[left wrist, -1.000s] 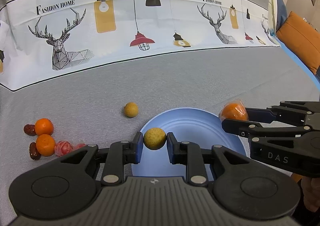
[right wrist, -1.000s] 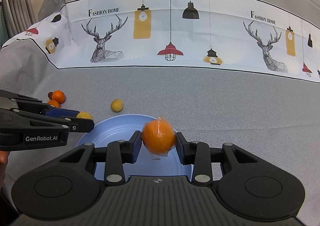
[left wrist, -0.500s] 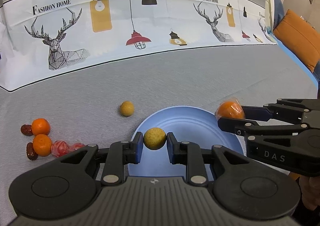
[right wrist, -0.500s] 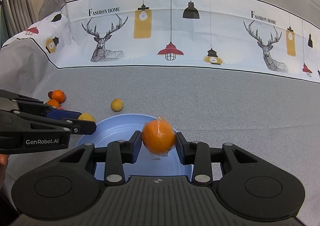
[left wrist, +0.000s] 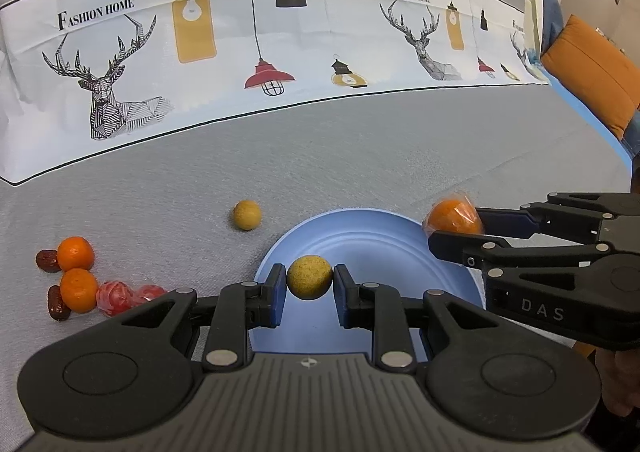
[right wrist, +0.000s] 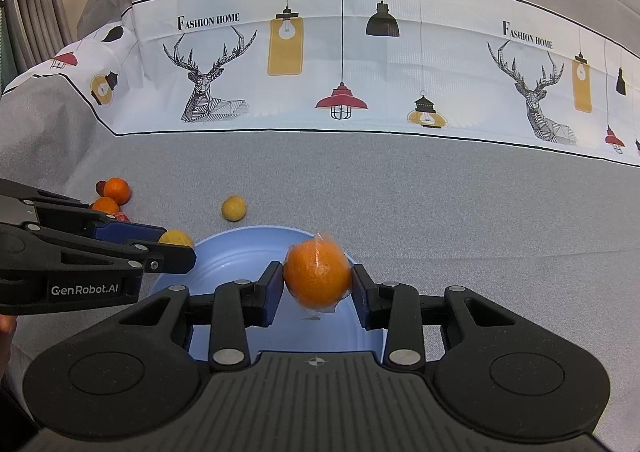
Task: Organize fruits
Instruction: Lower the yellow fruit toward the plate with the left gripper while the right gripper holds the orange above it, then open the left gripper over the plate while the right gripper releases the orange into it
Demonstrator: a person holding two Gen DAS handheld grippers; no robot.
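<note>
The left tool (left wrist: pixel 309 279) is clenched on a small round yellow-brown fruit (left wrist: pixel 309 276), pads pressing it from both sides, above the near part of the blue plate (left wrist: pixel 372 240). The right tool (right wrist: pixel 317 284) grips an orange wrapped in clear film (right wrist: pixel 317 275) over the same plate; the film blurs the fruit's outline, and a loose flap hangs below it.

The plate sits on a grey cloth surface (left wrist: pixel 360 155); whether this is a bed or a sofa cannot be told. The tool bodies hide the plate's near rim in both views.

A second yellow fruit (left wrist: pixel 247 214) lies on the cloth just beyond the plate. Well to the left lie two small oranges (left wrist: pixel 76 253), dark red dates (left wrist: pixel 47 260) partly tucked behind them, and two red film-wrapped pieces (left wrist: pixel 114 296), one cut off by the left tool. A sliver of a hand (left wrist: pixel 618 384) shows at the lower right edge.
</note>
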